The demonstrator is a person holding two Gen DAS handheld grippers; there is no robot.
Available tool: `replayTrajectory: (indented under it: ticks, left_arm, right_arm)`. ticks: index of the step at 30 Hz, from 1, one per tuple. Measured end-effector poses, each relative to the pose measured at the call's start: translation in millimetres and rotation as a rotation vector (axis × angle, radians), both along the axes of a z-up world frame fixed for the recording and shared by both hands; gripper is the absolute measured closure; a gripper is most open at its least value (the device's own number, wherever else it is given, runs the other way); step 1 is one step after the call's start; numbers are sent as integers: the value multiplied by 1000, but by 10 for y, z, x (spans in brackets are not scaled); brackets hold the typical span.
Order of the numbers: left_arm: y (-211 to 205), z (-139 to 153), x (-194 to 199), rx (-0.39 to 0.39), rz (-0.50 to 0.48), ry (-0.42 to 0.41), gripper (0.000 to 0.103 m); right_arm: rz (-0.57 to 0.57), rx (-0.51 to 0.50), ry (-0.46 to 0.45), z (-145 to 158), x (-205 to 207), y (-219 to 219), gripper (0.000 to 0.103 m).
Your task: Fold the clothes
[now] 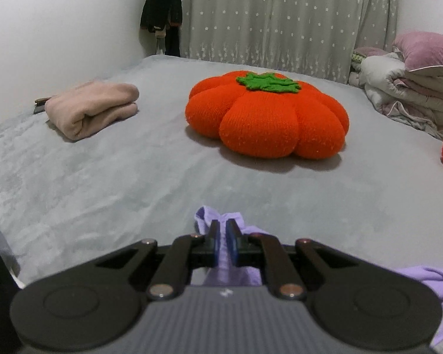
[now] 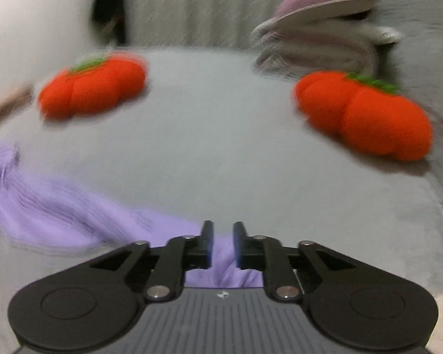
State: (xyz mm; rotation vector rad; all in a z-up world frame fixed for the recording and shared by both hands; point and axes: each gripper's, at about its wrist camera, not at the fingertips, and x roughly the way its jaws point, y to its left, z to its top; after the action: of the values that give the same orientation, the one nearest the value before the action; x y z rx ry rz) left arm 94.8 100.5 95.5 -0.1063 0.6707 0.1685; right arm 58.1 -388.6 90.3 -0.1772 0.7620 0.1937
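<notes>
Left wrist: left tool [image 1: 223, 230] clenched on lilac garment [image 1: 221, 265] bunched between its fingers.

Two grippers: the left gripper [image 1: 223, 228] at the bottom of the left wrist view, the right gripper [image 2: 223, 231] at the bottom of the right wrist view.

One lilac garment [image 2: 59, 212], lower left of the right view.

Two orange cushions in the right view: cushion one [image 2: 91, 88] upper left, cushion two [image 2: 366, 118] at right.

One folded pink garment [image 1: 94, 109], left of the left view.

One dark hanging garment [image 1: 162, 6], at the top.

One bedding pile [image 1: 410, 88], at the right edge.
</notes>
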Motion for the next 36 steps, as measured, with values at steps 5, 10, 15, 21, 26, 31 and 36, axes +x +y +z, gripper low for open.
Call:
replayTrajectory:
  ticks: [5,10,15,21,26,31,36]
  left_arm:
    - [18,-3,13,-14,3,5,96]
    - [-2,24,-13,-16,-23,-7,96]
    - [-116,10,-26,18,-54,3,96]
    - [-183,40,-54,24,-69,-12,96]
    - [-241,-6,-43,29,-86,9,96]
    - [-285,5,-69,31,-109,0,96]
    - [-254,10,-62,15,-101,-2,96]
  right_arm:
    - [180,-150,40,-272,-40,331,70]
    - [114,-212,100,-431,97,331,98]
    - [59,-204,66,-360,124,264,101]
    - [57,-198,23,-303,95,245,95]
    - [139,-258,68,-473,87,389,69]
    - [101,-232,87,-512,211,362,96]
    - [121,-108,-9,-109,10,366,98]
